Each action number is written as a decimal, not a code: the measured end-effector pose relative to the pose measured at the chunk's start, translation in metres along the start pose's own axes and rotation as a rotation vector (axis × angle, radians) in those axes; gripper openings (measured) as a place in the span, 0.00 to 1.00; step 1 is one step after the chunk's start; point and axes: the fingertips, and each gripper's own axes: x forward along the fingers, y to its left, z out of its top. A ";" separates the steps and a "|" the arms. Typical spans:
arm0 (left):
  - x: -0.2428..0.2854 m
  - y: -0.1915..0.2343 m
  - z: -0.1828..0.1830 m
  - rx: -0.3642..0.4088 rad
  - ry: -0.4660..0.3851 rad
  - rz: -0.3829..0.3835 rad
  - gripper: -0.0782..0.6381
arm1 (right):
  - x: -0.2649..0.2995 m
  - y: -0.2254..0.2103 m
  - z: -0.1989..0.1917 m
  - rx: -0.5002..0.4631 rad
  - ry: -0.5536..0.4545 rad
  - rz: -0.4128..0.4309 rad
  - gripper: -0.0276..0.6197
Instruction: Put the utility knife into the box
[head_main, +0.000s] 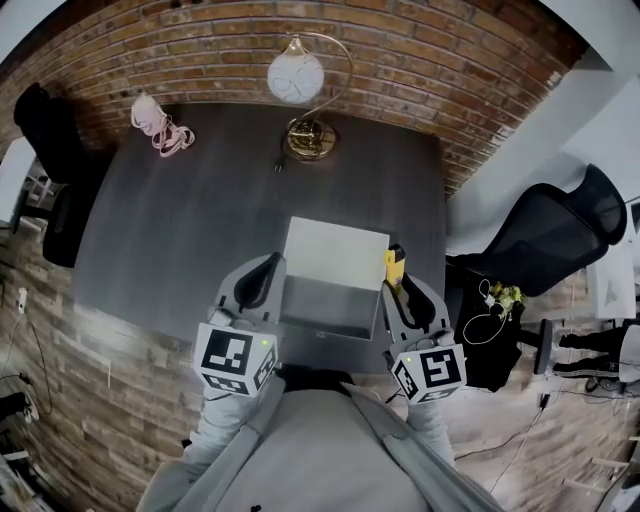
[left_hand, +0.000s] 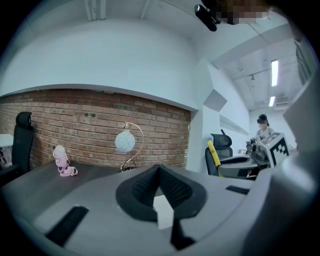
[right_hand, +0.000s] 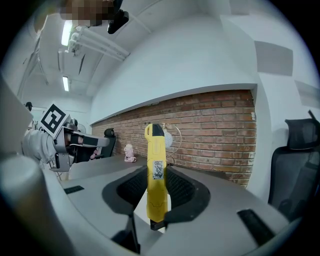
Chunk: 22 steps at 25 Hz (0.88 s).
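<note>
Just beside the box (head_main: 335, 255), upright utility knife (right_hand: 155, 150) pinched in right gripper (right_hand: 155, 176); left gripper (left_hand: 159, 172) closed; lamp (head_main: 296, 75) beyond.

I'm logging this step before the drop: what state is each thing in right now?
Utility knife: upright, clamped in the right gripper, beside the box, not yet inside.
Box: open on top, looks empty.
Right gripper: shut on the utility knife.
Left gripper: shut, holding nothing.
</note>
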 end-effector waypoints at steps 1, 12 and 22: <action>0.002 0.001 0.000 -0.001 0.002 -0.006 0.13 | 0.003 -0.001 0.001 -0.001 0.002 -0.003 0.24; 0.013 0.010 -0.008 -0.019 0.017 -0.019 0.13 | 0.021 0.010 -0.003 -0.020 0.028 0.015 0.24; 0.015 0.014 -0.024 -0.043 0.045 -0.026 0.13 | 0.031 0.018 -0.028 -0.042 0.104 0.039 0.24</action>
